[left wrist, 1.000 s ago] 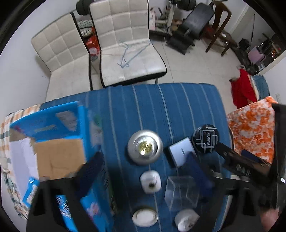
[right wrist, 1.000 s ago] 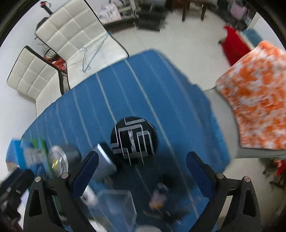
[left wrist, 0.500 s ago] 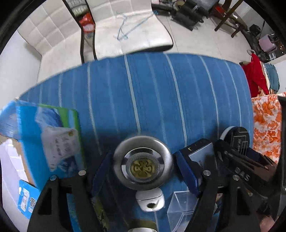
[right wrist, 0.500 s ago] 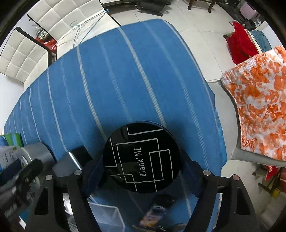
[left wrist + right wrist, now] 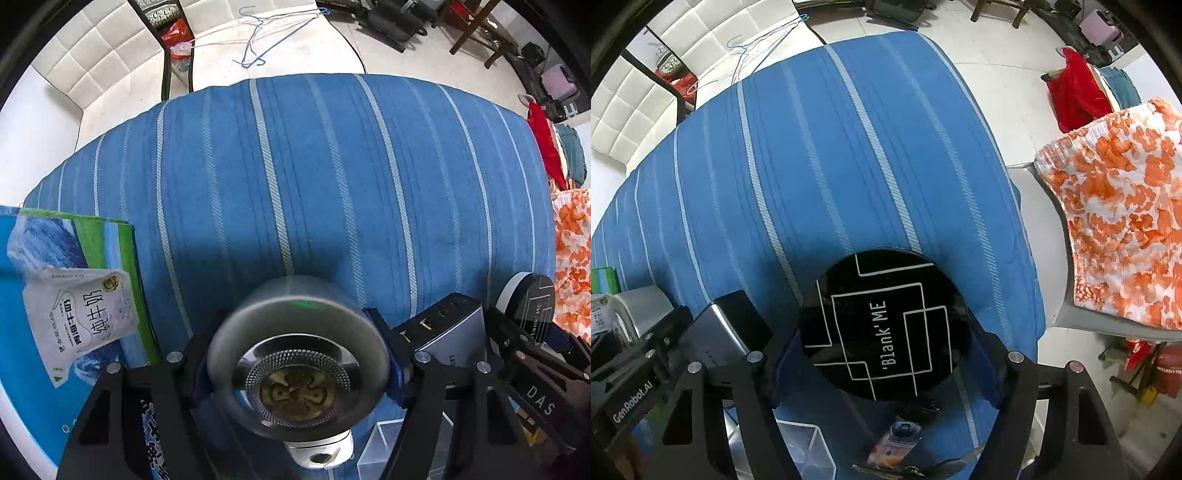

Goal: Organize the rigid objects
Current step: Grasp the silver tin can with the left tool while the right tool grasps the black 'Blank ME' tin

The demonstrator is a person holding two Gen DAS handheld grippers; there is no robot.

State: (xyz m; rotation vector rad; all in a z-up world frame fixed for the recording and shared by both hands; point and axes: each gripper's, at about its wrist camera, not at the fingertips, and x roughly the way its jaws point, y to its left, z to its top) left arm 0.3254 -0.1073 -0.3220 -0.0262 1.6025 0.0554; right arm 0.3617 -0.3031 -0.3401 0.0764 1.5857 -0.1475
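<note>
Each tool is clamped on its own round thing, the left tool on the silver tin just left of the grey charger, the right tool on the black disc just right of it.

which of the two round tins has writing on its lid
The black round tin in the right gripper: white lines and "Blank ME" lettering. The silver tin has only an embossed gold emblem.
</note>
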